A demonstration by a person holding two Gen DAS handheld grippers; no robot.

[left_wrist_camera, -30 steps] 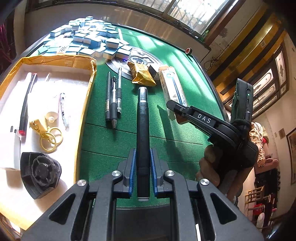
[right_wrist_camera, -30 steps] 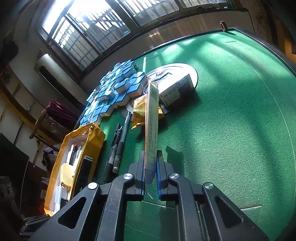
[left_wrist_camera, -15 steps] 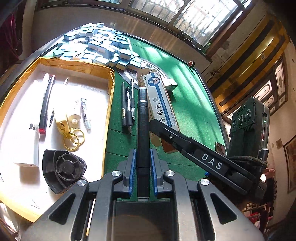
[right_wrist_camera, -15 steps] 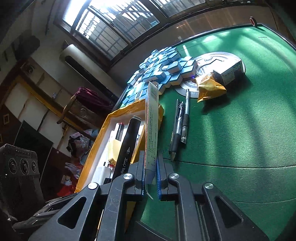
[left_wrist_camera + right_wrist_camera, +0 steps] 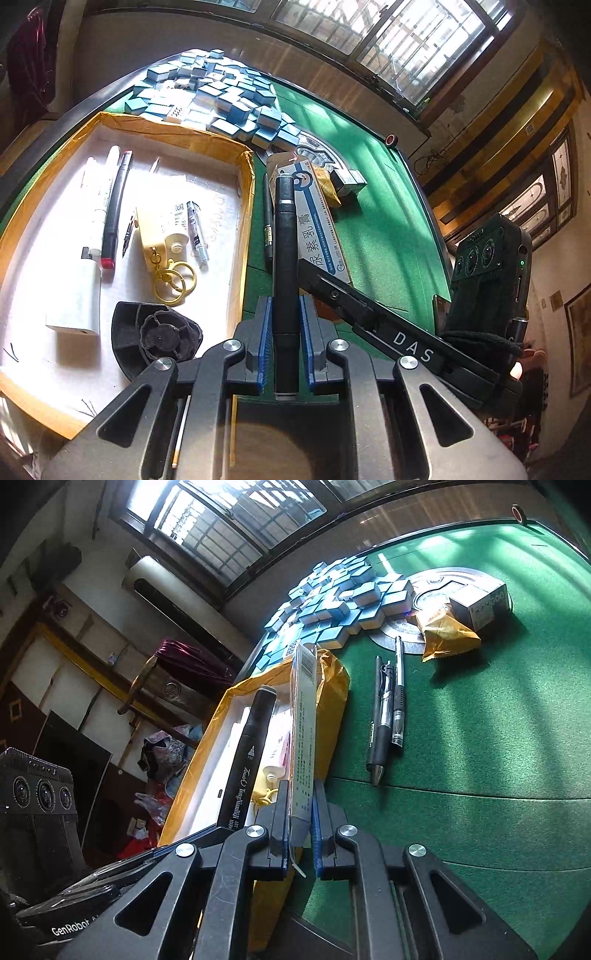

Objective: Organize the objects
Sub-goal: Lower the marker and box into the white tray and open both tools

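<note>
While both my hands carry something toward the tray [image 5: 246, 192], each gripper is clamped on its own item. My left gripper [image 5: 285, 350] pinches a black marker [image 5: 285, 258] near its tail, so the long barrel sticks straight out ahead, hanging over the green felt just beside the tray's near wall. My right gripper [image 5: 300, 834] squeezes a slim ointment box [image 5: 303, 731] by one end, edge-up, its far end reaching over the tray's corner; holding it by the end leaves the length free to lower in, I judge.

That tray is a shallow white box with yellow taped walls. Inside lie a white marker [image 5: 101, 192], a red-tipped black pen [image 5: 114, 214], a small tube [image 5: 177, 225], a thin pen [image 5: 197, 236], gold key rings [image 5: 173, 280], a white block [image 5: 79, 299] and a black plastic piece [image 5: 155, 339].

Out on the felt [image 5: 480, 738] wait three pens [image 5: 386, 709], a gold packet [image 5: 445, 631], a small carton [image 5: 482, 605] and a heap of blue mahjong tiles [image 5: 336, 602].
</note>
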